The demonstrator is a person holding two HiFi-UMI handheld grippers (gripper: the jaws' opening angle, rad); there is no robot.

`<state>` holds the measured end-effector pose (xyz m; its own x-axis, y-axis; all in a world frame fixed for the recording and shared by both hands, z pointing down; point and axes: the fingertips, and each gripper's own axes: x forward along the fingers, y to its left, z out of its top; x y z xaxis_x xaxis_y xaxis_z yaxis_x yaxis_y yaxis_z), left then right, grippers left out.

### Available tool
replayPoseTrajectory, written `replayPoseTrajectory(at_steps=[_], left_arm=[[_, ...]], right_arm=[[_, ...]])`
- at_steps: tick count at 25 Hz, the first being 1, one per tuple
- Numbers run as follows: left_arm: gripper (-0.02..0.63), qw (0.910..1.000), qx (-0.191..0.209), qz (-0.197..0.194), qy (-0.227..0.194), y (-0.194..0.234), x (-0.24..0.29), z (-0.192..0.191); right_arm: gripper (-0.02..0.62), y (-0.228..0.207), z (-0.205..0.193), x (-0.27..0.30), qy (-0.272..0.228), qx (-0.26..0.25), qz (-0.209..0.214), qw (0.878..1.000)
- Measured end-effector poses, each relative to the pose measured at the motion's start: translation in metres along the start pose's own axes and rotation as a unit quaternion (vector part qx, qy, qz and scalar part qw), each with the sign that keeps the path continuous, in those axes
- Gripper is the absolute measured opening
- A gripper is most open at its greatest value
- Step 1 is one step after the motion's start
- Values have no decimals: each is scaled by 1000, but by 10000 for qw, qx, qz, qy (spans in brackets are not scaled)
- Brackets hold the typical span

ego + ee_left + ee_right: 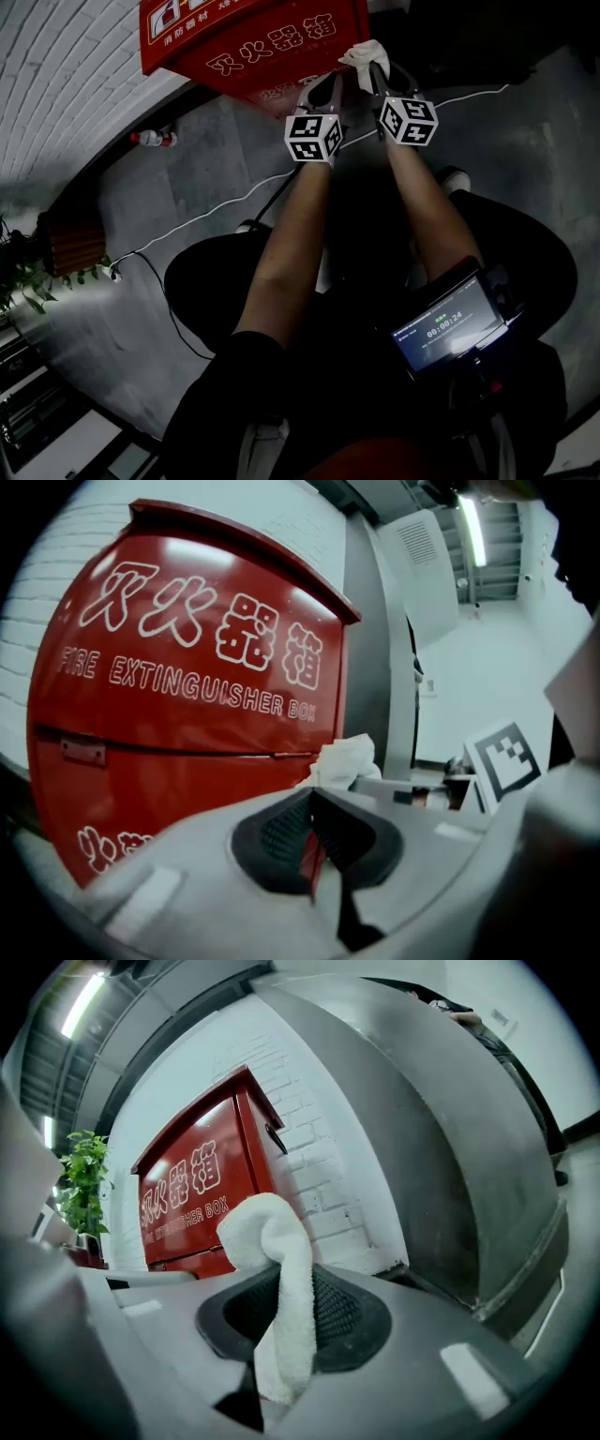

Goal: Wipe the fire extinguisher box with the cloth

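The red fire extinguisher box stands against the white brick wall, its front carrying white lettering. My right gripper is shut on a white cloth, which loops up out of its jaws close to the box's right side. In the right gripper view the box sits to the left, behind the cloth. My left gripper hovers just left of the right one, shut with nothing in it, facing the box front. The cloth shows beyond its tips.
A plastic bottle lies on the grey floor by the wall, and a white cable runs across the floor. A potted plant stands at the left. A phone hangs at the person's waist. A grey column flanks the box.
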<state>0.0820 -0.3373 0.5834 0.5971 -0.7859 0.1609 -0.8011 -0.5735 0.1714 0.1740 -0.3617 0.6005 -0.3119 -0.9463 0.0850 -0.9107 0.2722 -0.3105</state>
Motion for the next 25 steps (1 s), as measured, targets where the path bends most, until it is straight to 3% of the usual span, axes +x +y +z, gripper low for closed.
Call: replayPoseTrajectory(at_steps=[7,18,25], left_arm=[[3,9996,-59,274,65,22,-35,-9],[3,9942,-398,928,382,99,-107,-56],[3,9884,-654,1216,635,146,-134,-81]], right_arm=[[87,37,-13,-12,61,-108,271,9996],[87,158,-87,6,697,-422,1277,9885],[87,211,-135,32,1073,-457,1688,9787]])
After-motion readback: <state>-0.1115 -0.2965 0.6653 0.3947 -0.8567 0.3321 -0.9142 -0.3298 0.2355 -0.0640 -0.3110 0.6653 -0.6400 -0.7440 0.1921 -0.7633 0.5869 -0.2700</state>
